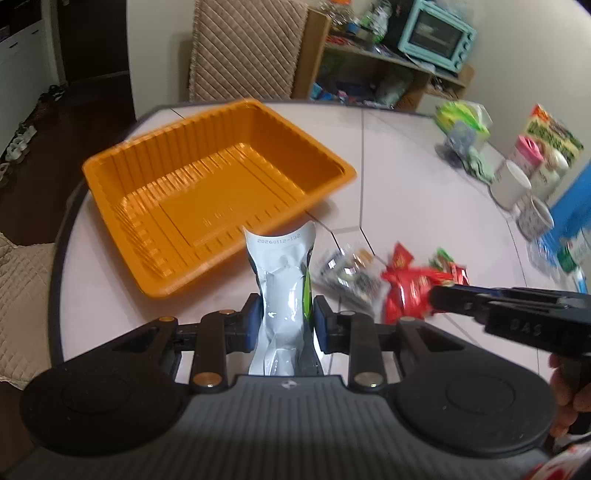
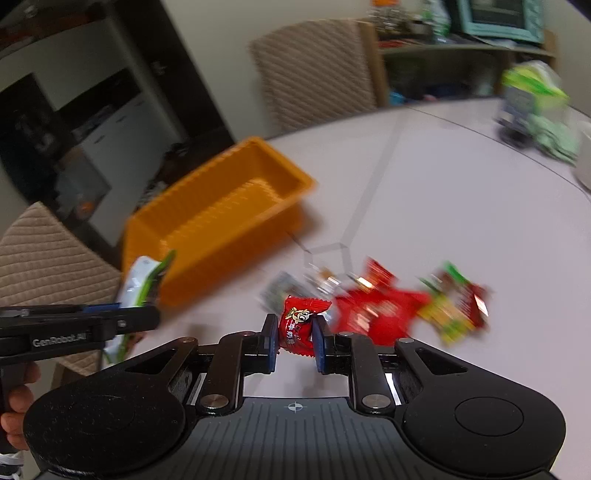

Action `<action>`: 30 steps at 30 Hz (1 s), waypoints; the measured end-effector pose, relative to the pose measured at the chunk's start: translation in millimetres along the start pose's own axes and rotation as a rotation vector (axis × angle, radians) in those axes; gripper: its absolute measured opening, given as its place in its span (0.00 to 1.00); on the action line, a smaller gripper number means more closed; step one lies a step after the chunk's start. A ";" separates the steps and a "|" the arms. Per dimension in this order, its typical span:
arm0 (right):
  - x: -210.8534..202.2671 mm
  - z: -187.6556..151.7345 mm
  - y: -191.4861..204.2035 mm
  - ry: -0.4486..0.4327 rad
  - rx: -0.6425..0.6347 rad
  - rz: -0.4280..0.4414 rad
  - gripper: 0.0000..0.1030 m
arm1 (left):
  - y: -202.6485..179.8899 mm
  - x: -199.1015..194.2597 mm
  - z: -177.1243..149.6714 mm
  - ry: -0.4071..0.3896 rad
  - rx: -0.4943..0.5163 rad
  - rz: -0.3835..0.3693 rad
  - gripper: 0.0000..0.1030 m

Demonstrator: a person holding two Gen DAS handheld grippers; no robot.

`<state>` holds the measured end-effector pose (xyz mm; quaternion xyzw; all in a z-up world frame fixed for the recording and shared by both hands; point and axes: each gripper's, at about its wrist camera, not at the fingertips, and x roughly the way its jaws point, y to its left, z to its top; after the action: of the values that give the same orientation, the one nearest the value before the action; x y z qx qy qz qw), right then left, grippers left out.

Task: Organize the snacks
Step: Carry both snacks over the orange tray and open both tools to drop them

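Observation:
An empty orange tray [image 1: 110, 162] sits on the pale table, also in the right wrist view [image 2: 295, 181]. My left gripper [image 1: 284, 317] is shut on a silver and green snack pouch [image 1: 284, 280], held above the table just before the tray's near corner; the pouch also shows in the right wrist view [image 2: 142, 280]. My right gripper [image 2: 295, 341] is shut on a small red snack packet [image 2: 301, 325], held above the table. Loose snacks lie on the table: a clear packet [image 1: 343, 273], red packets [image 1: 410, 284] and a green and red one [image 2: 458, 306].
Cups, boxes and a green bag [image 1: 461, 122] crowd the table's right side. Chairs [image 1: 243, 51] stand behind and left of the table. A shelf with a teal oven [image 1: 436, 35] stands against the back wall.

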<state>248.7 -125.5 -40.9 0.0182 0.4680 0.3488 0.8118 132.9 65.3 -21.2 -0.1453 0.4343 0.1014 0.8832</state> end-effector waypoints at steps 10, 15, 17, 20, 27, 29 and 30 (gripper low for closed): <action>57.3 65.0 43.5 -0.020 -0.149 0.132 0.19 | 24.1 9.1 41.2 -0.043 -0.112 0.070 0.26; 92.2 89.2 51.4 -0.012 -0.200 0.176 0.19 | 34.0 25.3 59.0 -0.045 -0.161 0.100 0.26; 106.0 97.5 51.5 -0.005 -0.209 0.186 0.19 | 38.9 31.6 64.3 -0.045 -0.183 0.106 0.26; 128.4 106.9 51.5 0.007 -0.229 0.192 0.19 | 45.2 41.9 71.1 -0.047 -0.206 0.117 0.26; 161.9 111.2 45.4 0.053 -0.242 0.192 0.20 | 55.0 67.7 79.6 -0.020 -0.238 0.139 0.26; 167.0 111.1 43.1 0.062 -0.247 0.190 0.20 | 55.9 75.0 80.5 -0.008 -0.247 0.144 0.26; 169.7 111.0 42.7 0.067 -0.247 0.191 0.20 | 57.2 77.9 80.8 -0.004 -0.253 0.142 0.26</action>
<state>365.1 38.7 -90.1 -0.0493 0.4445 0.4797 0.7549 222.0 150.9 -46.0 -0.2242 0.4253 0.2178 0.8494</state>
